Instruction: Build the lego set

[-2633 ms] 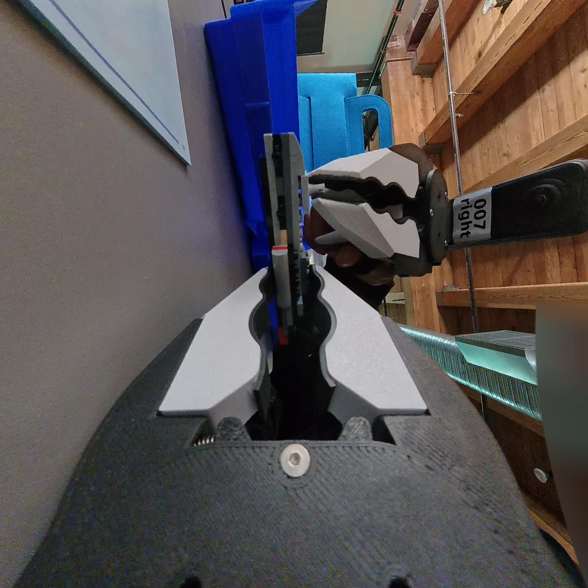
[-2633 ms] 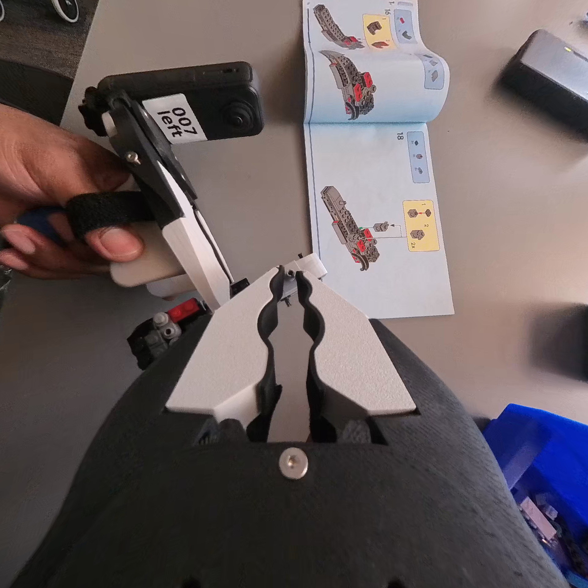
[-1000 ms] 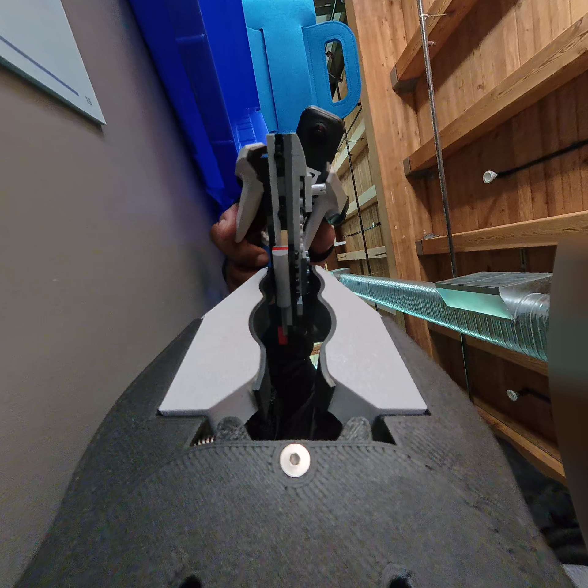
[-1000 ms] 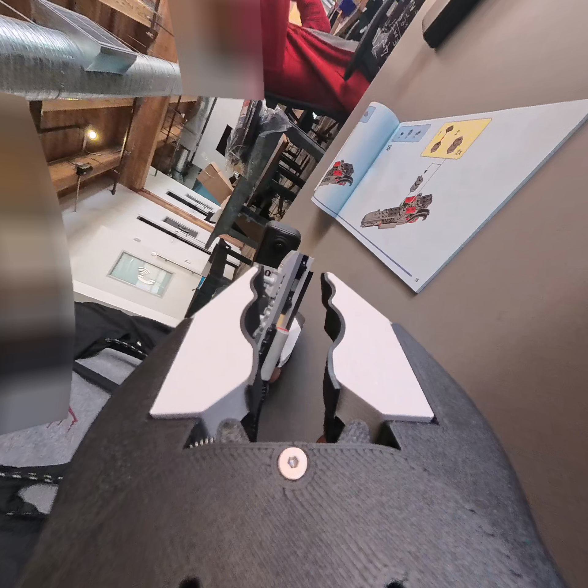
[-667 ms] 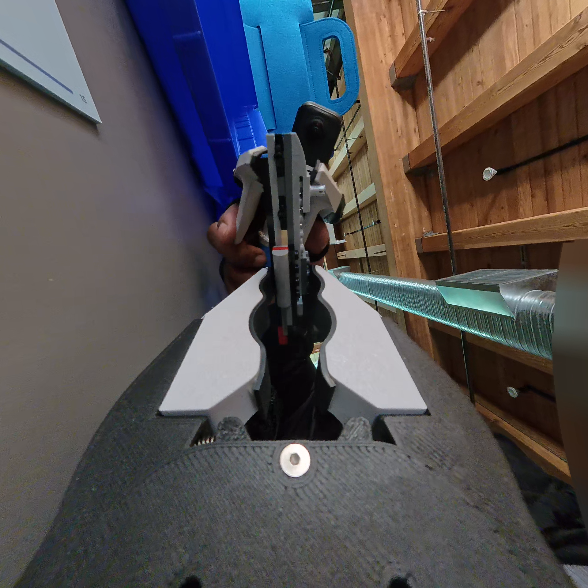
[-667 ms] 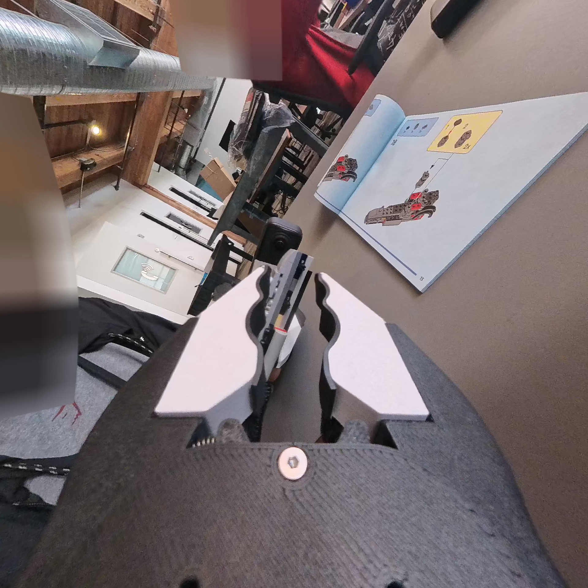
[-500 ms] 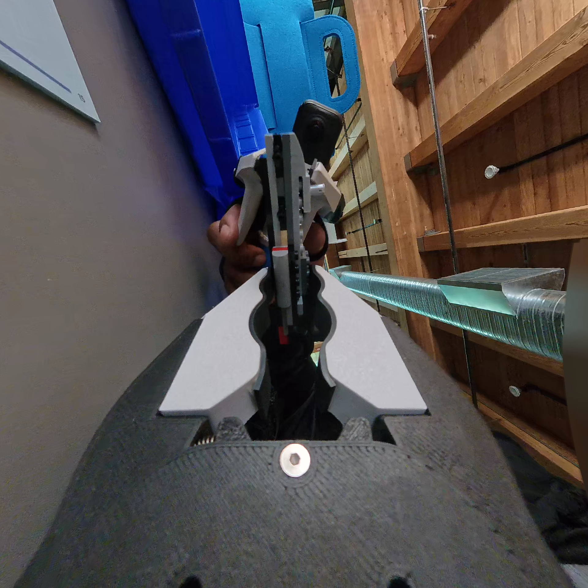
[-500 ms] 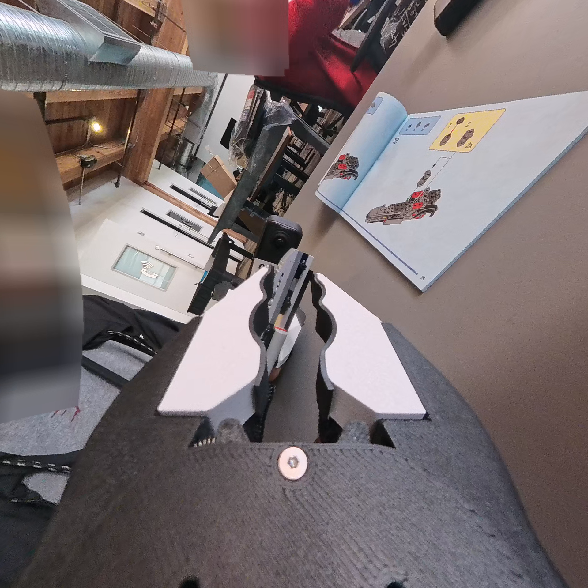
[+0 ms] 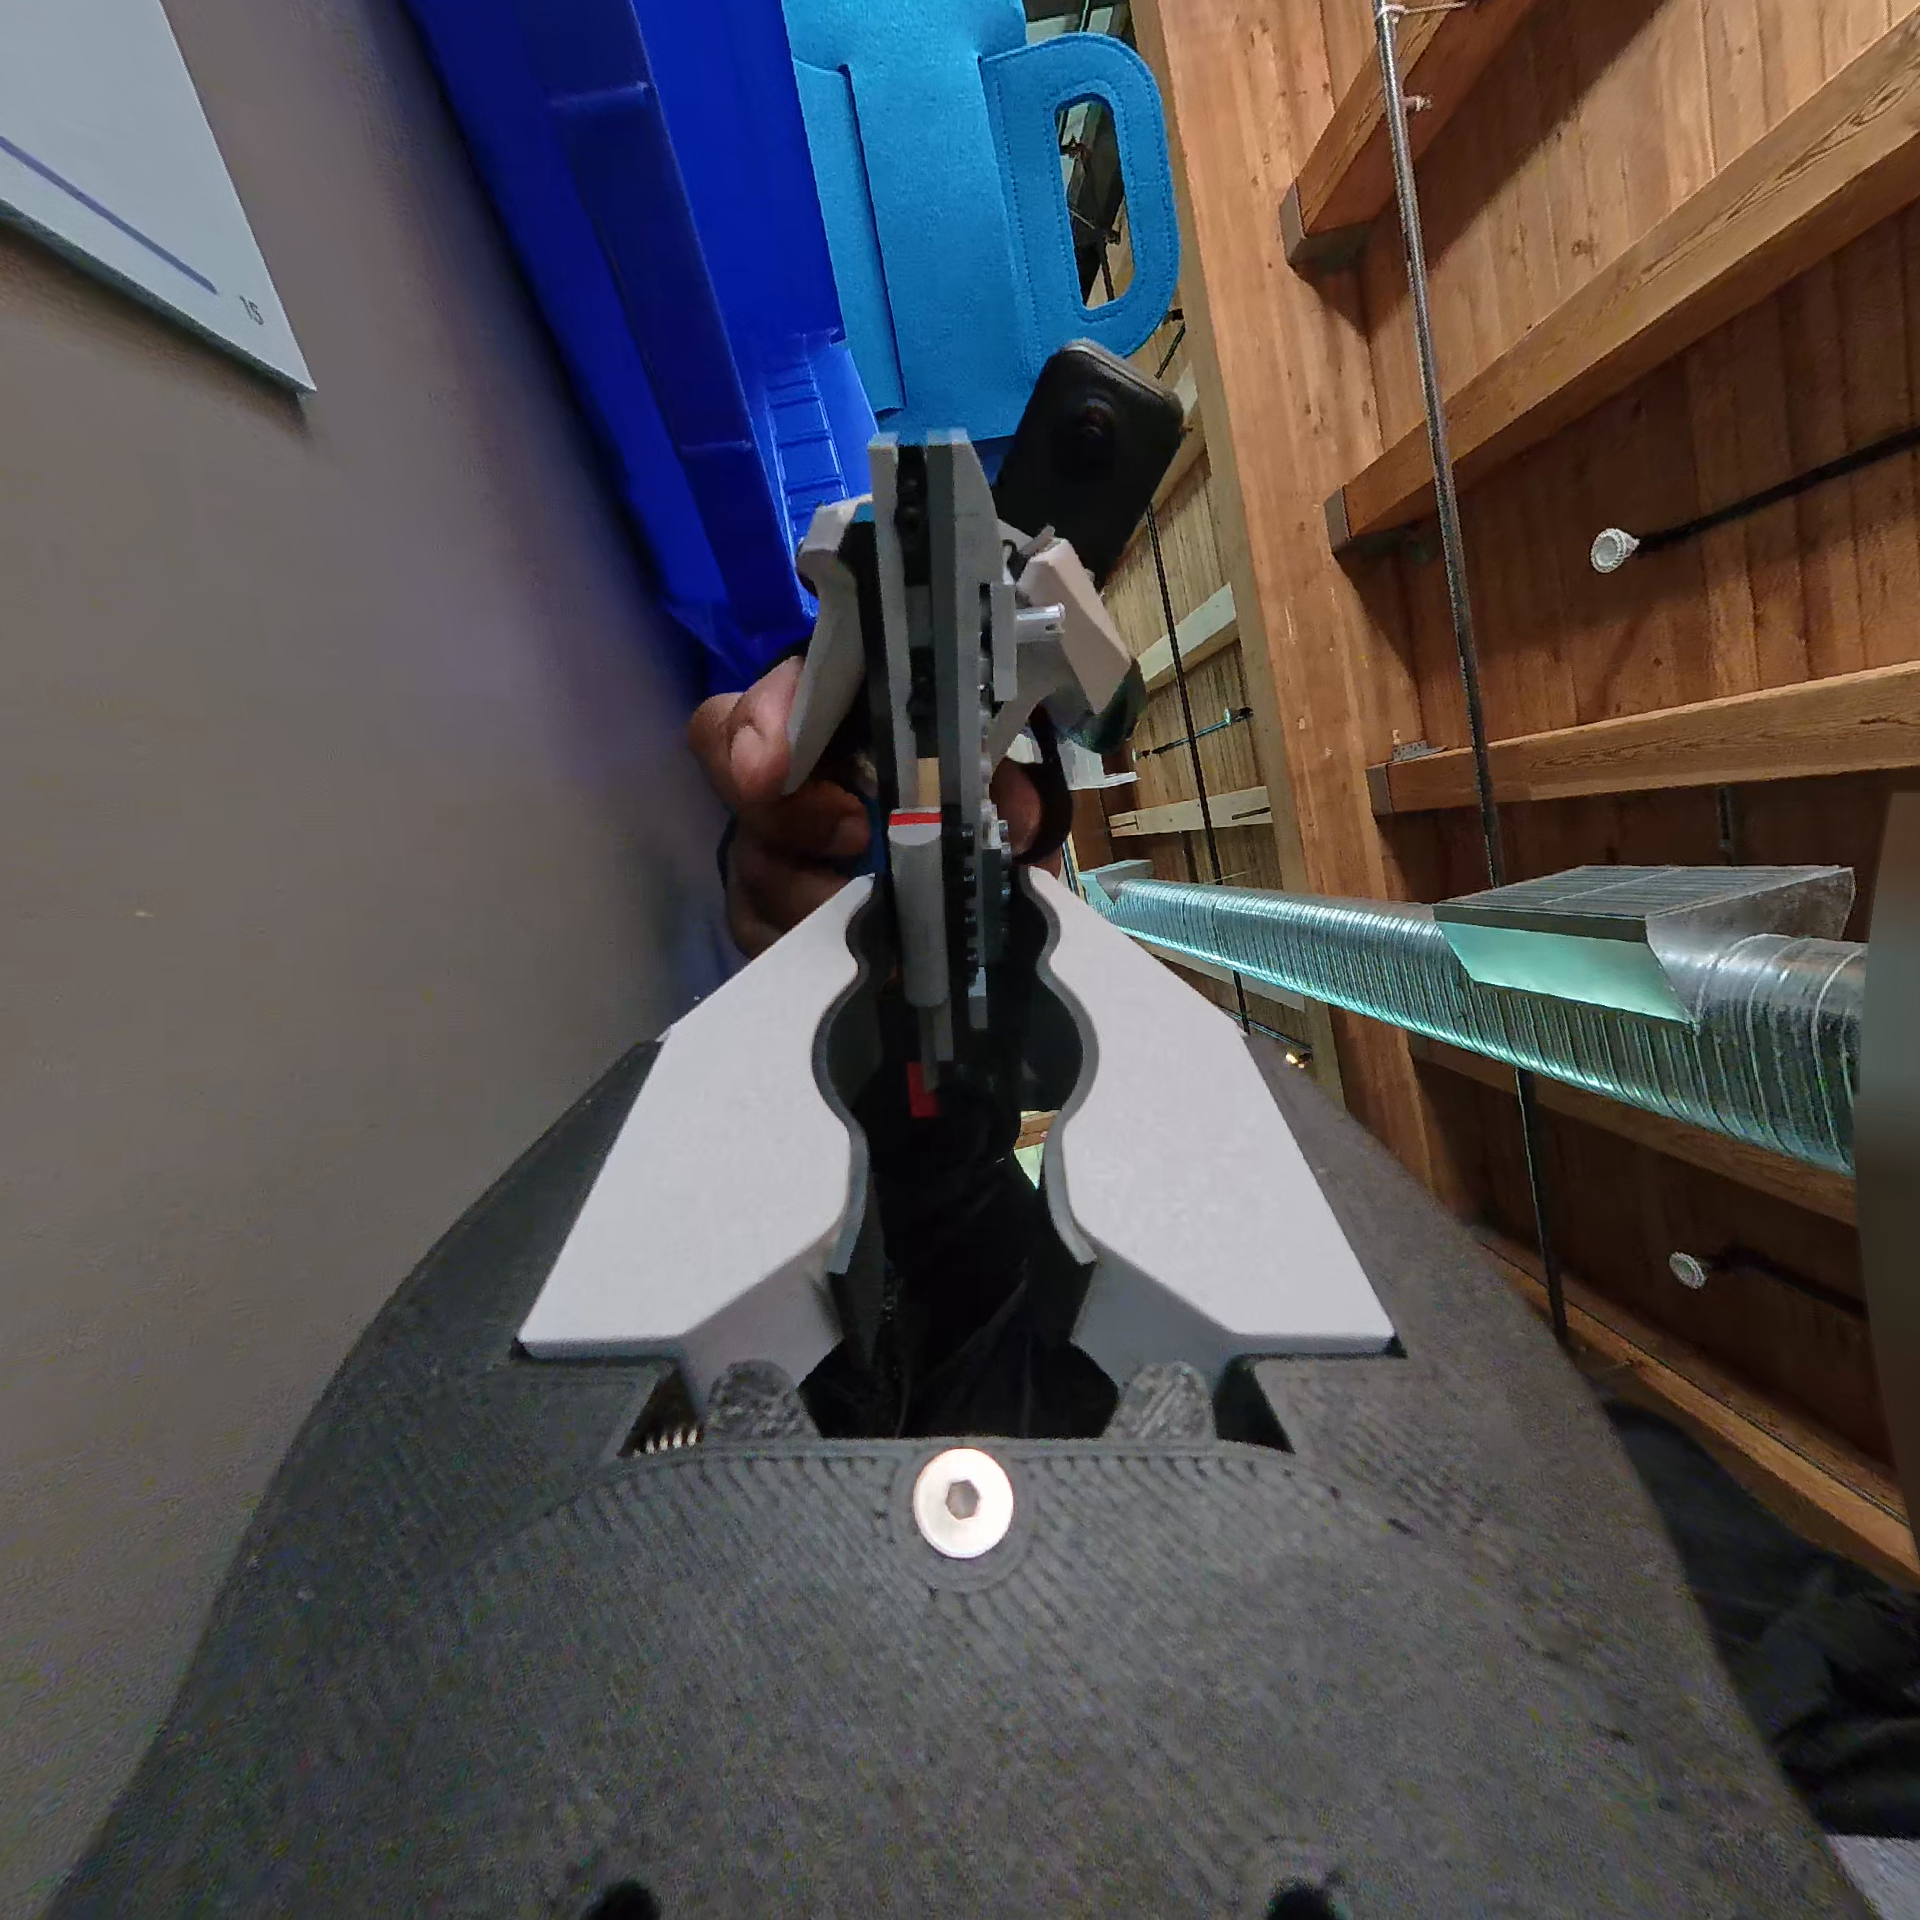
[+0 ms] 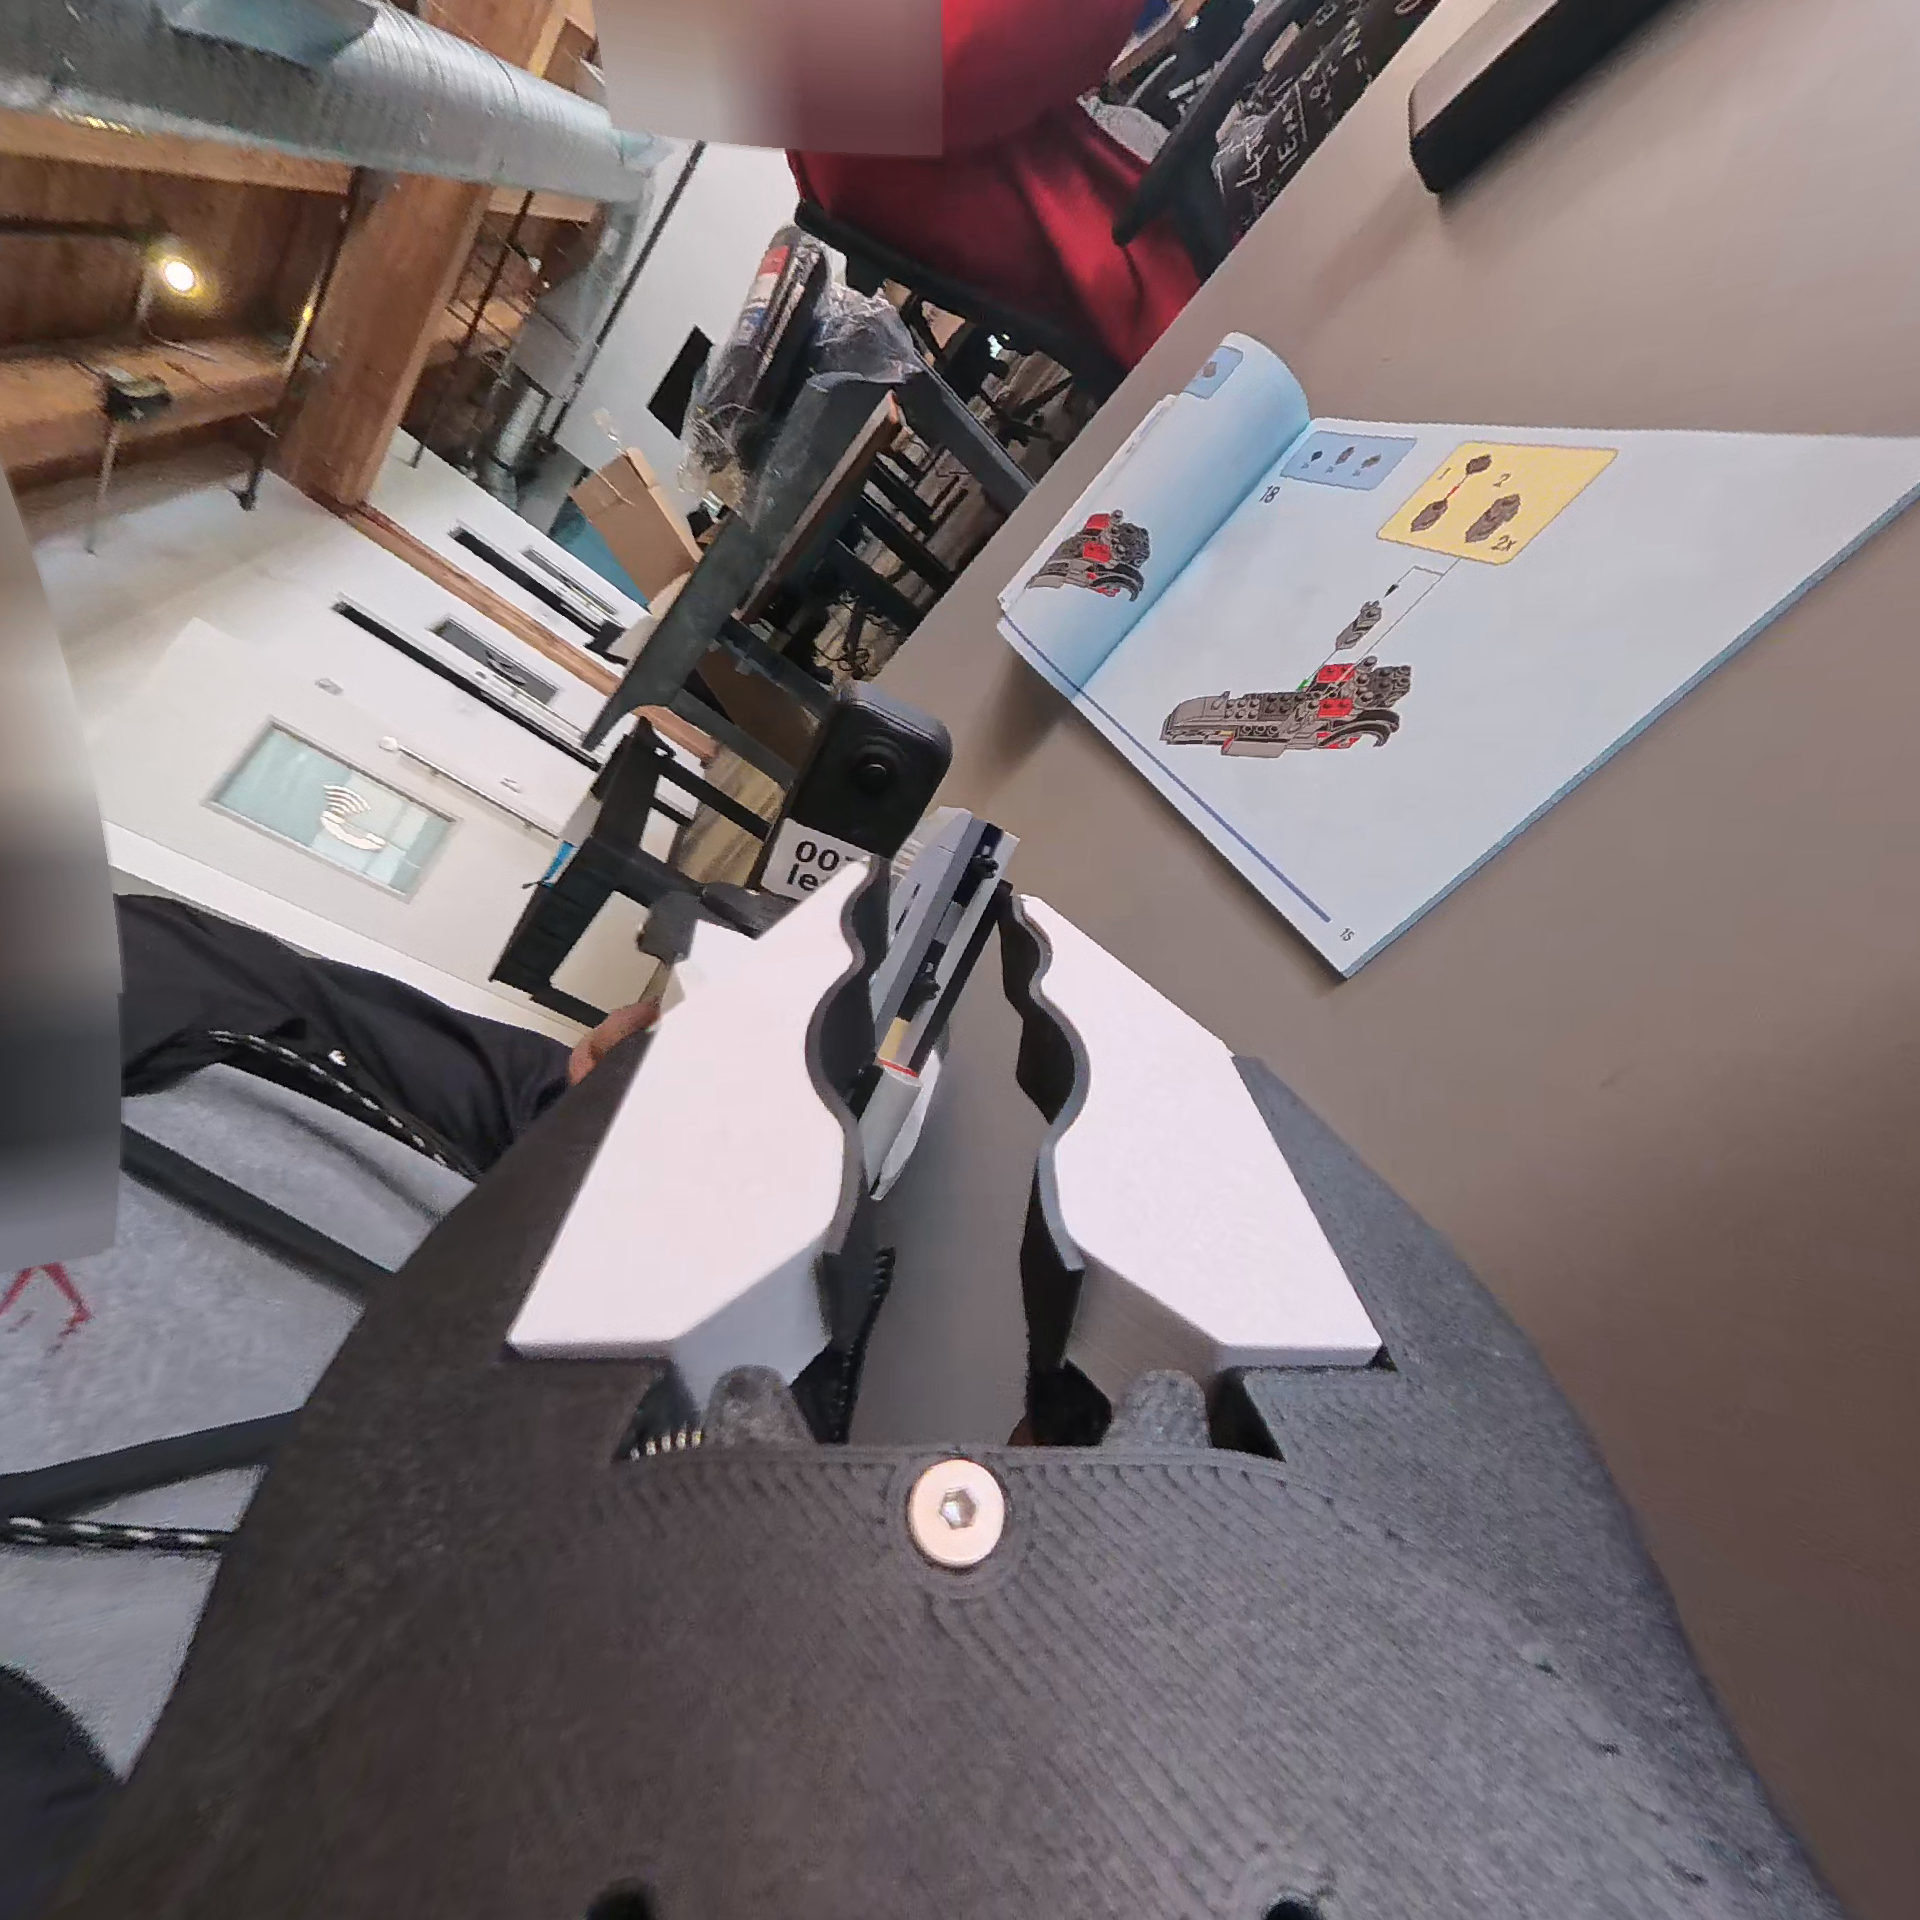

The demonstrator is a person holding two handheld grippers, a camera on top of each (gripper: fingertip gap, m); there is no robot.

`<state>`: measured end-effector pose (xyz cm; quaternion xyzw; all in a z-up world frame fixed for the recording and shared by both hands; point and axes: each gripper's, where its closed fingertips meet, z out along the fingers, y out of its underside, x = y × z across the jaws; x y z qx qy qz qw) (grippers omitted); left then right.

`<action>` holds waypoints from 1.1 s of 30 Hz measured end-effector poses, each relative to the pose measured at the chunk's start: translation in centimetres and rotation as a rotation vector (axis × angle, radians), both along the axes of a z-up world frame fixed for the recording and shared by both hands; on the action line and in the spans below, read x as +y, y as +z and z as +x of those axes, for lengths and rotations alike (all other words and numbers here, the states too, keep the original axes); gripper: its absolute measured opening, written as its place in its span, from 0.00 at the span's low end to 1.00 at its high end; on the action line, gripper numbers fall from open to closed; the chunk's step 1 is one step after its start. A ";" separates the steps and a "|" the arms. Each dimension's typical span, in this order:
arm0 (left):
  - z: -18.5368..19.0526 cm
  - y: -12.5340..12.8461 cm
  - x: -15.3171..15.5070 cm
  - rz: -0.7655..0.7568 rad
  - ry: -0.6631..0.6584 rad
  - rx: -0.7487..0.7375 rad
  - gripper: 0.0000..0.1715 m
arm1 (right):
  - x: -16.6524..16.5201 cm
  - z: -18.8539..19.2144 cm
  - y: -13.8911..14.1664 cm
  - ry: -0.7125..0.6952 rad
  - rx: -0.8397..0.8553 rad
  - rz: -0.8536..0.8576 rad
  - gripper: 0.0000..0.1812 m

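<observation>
left claw (image 9: 951, 914): clamped on model (image 9: 940, 727), frame centre
right claw (image 10: 935, 914): narrow gap, tips straddling the model's far end; squeeze can't be confirmed
risk: two grips on one thin stack, any twist likely splits plates
materials: model is a slim grey/black studded strip; fingers (image 9: 727, 1122) matte grey, scalloped
manual (image 10: 1455, 644): glossy, open, upper right

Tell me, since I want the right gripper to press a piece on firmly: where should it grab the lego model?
Probably the free far end of the lego model, head-on, opposite the left gripper, which clamps the near end. The model is a thin slab seen edge-on, so the right gripper should close across its flat faces, as it straddles it now.
</observation>
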<state>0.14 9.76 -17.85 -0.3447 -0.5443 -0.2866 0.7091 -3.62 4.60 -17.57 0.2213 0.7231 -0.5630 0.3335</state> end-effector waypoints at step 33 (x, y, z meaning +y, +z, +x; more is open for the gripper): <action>0.4 0.6 0.2 0.017 -0.028 0.037 0.13 | -0.5 0.8 1.0 -0.003 0.099 -0.011 0.13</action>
